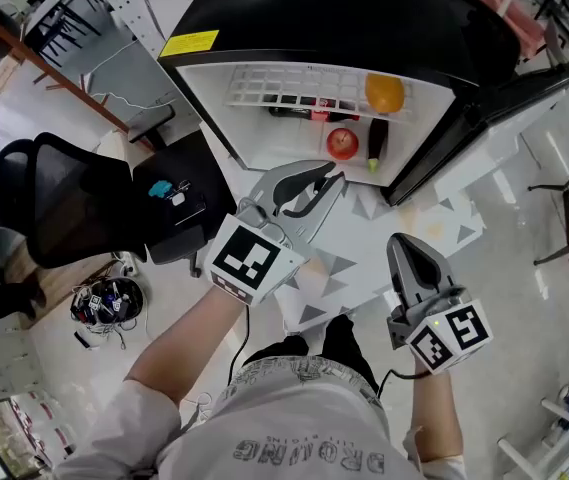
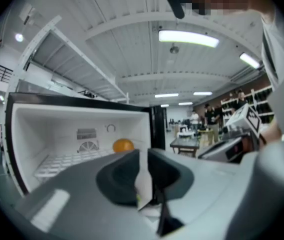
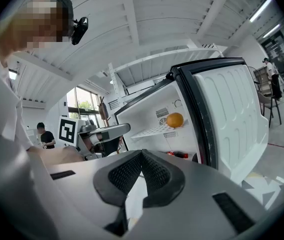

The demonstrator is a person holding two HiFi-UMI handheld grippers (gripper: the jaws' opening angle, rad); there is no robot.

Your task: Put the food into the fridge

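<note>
The small fridge [image 1: 214,88] stands open in front of me. An orange [image 1: 385,94] sits on its white wire shelf [image 1: 264,88]; below lie a red apple [image 1: 342,143], a dark vegetable with a green end [image 1: 377,140] and a red bottle [image 1: 319,115]. My left gripper [image 1: 332,176] is just outside the fridge mouth, its jaws a narrow gap apart with nothing between them [image 2: 143,154]; the orange [image 2: 123,145] shows behind it. My right gripper [image 1: 401,240] hangs lower and further back, shut and holding nothing [image 3: 142,152], facing the orange [image 3: 174,119].
The fridge door [image 1: 484,108] swings out to the right. A black office chair [image 1: 54,203] and a black stool [image 1: 179,203] stand at the left. A mat with a triangle pattern [image 1: 404,218] lies on the floor. People [image 2: 196,118] stand far behind.
</note>
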